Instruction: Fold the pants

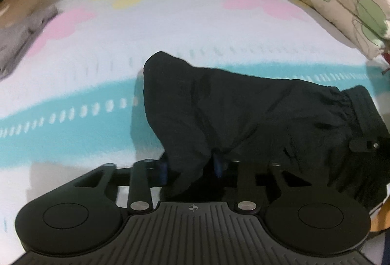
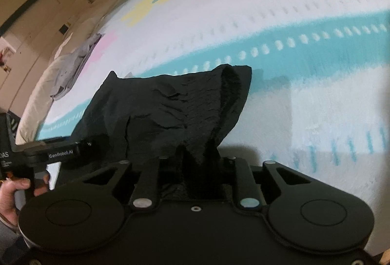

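Left wrist: left gripper (image 1: pixel 191 167) pinching black pants (image 1: pixel 243 113) (blurred), right gripper (image 2: pixel 198 162) likewise

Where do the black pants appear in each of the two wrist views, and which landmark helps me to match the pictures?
Left wrist: the black pants fill the centre and right, one fold pinched in the left gripper.
Right wrist: the pants lie centre-left, their waistband bunched in the right gripper.
Shared landmark: the teal stripe with pale dashes on the bed cover, running behind the pants.
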The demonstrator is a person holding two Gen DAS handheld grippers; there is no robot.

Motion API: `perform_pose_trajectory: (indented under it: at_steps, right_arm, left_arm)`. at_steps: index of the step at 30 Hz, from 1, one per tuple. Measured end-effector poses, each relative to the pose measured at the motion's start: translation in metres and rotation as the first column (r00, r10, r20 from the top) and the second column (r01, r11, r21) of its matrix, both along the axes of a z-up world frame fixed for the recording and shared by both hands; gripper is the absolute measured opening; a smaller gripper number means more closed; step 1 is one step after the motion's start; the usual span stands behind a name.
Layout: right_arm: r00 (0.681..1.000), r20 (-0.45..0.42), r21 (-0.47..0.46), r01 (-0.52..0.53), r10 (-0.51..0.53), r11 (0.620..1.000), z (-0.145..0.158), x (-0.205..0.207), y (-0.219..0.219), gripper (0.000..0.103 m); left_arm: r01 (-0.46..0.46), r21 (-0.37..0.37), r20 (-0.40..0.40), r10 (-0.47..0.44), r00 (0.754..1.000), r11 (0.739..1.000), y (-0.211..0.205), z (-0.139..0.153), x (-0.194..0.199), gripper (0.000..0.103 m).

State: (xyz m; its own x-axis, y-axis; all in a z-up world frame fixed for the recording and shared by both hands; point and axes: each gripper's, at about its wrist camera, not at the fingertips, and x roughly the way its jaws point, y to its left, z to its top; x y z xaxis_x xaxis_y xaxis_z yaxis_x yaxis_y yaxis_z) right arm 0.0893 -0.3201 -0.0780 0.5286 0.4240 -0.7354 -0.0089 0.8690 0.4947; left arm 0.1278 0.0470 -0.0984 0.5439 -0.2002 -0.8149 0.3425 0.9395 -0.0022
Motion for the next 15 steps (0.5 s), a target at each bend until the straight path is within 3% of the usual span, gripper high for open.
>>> perform_pose_trajectory:
  at_steps: [7, 15]
  right_arm:
    - [0.998, 0.055, -0.046, -0.023, 0.025, 0.999, 0.015, -0.004, 0.008, 0.026]
    - [0.991, 0.127, -0.069, -0.031, 0.04, 0.997, 0.038, 0.005, 0.02, 0.025]
  left_arm:
    - [-0.013, -0.024, 0.052, 0.014, 0.999, 1.0, 0.001, 0.013, -0.008, 0.016]
    - [-0.045, -0.054, 0.148, 0.053, 0.988, 0.998, 0.004, 0.044, -0.003, 0.015]
